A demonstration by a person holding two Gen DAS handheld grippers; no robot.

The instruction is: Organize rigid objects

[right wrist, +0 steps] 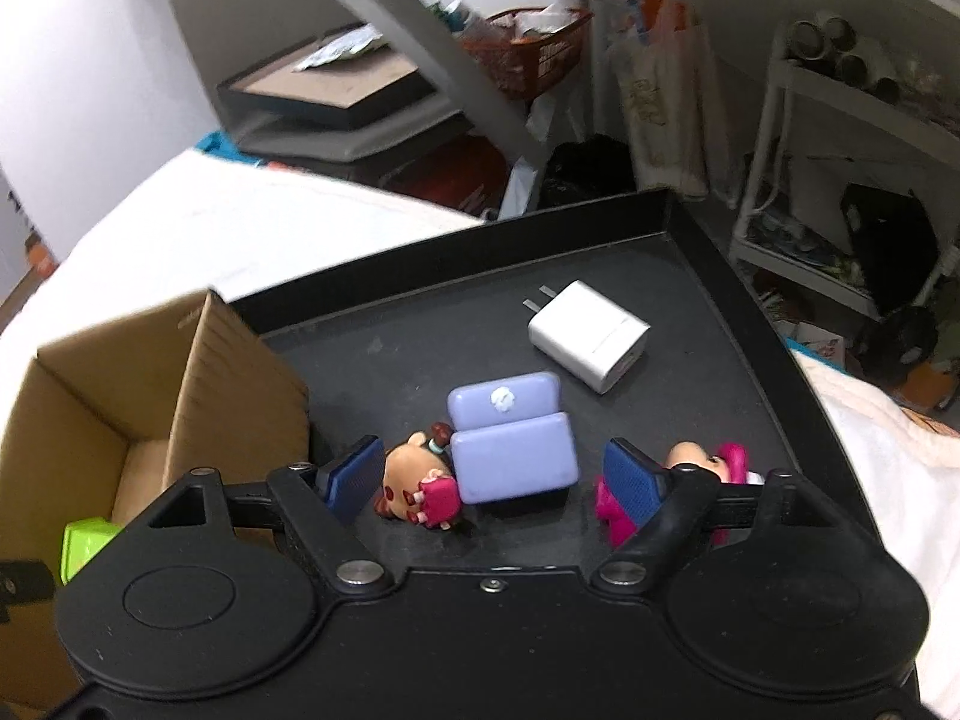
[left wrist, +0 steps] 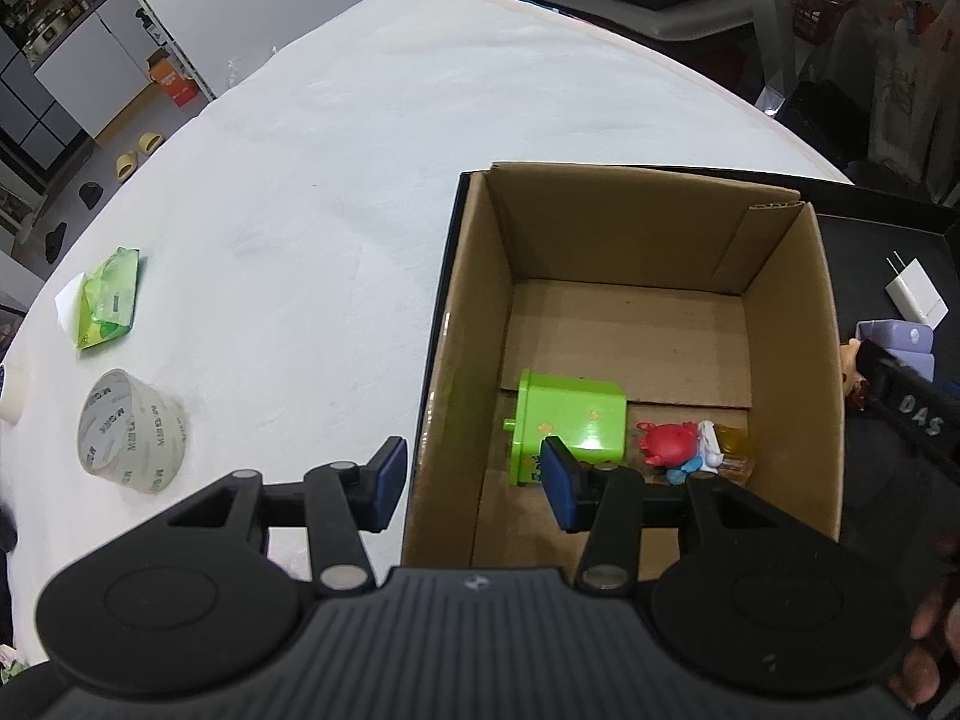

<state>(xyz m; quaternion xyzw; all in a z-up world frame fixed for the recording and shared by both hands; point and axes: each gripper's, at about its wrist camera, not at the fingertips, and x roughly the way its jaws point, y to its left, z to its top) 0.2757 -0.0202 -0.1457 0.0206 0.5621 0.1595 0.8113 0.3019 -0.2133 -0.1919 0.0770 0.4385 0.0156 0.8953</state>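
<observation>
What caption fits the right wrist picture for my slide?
Open right gripper hovers over a black tray holding a purple toy sofa, two dolls and a white charger.

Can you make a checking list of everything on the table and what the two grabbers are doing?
Surface: white cloth table; black tray at its right.
Job's things: green box, red crab toy and yellow bottle in the cardboard box; white charger, purple toy sofa, two dolls on the tray.
Clutter: tape roll, green wipes pack.
Grippers: left gripper jaws open, empty; right gripper jaws open around sofa and doll.
Cables: nothing seen.
Surroundings: shelves, baskets, bags.
</observation>
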